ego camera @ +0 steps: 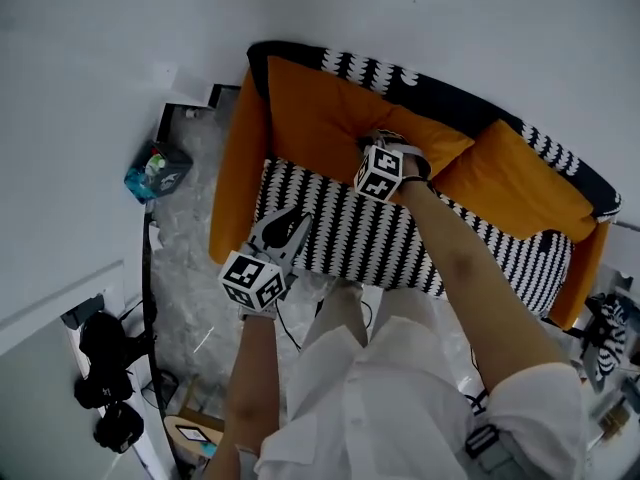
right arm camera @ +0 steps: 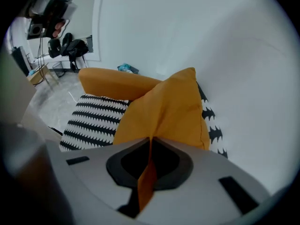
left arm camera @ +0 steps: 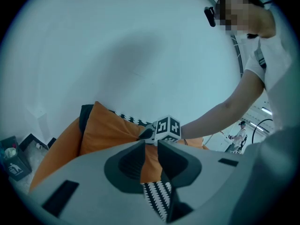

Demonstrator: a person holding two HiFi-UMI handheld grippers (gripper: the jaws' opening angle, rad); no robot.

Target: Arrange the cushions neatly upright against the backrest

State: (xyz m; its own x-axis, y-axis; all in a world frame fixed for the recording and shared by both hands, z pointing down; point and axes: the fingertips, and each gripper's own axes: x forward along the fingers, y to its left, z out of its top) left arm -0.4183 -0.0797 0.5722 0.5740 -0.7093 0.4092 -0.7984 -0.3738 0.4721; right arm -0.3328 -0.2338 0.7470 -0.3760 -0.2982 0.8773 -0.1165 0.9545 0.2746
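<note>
A small sofa has a black-and-white patterned seat (ego camera: 350, 233), orange arms and a dark backrest (ego camera: 450, 93). One orange cushion (ego camera: 320, 108) leans in the back left corner. My right gripper (ego camera: 375, 146) is shut on its right edge, and the orange fabric (right arm camera: 147, 172) runs pinched between the jaws while the cushion (right arm camera: 168, 107) rises ahead of them. A second orange cushion (ego camera: 520, 178) leans against the backrest at the right. My left gripper (ego camera: 288, 218) hovers over the seat's front left part, open by a narrow gap with nothing in it (left arm camera: 151, 144).
A white wall stands right behind the sofa. A blue-green bin (ego camera: 157, 171) sits on the glossy floor left of the sofa's arm (ego camera: 235, 168). Black camera gear (ego camera: 105, 368) and a cardboard box (ego camera: 195, 433) lie near my feet on the left.
</note>
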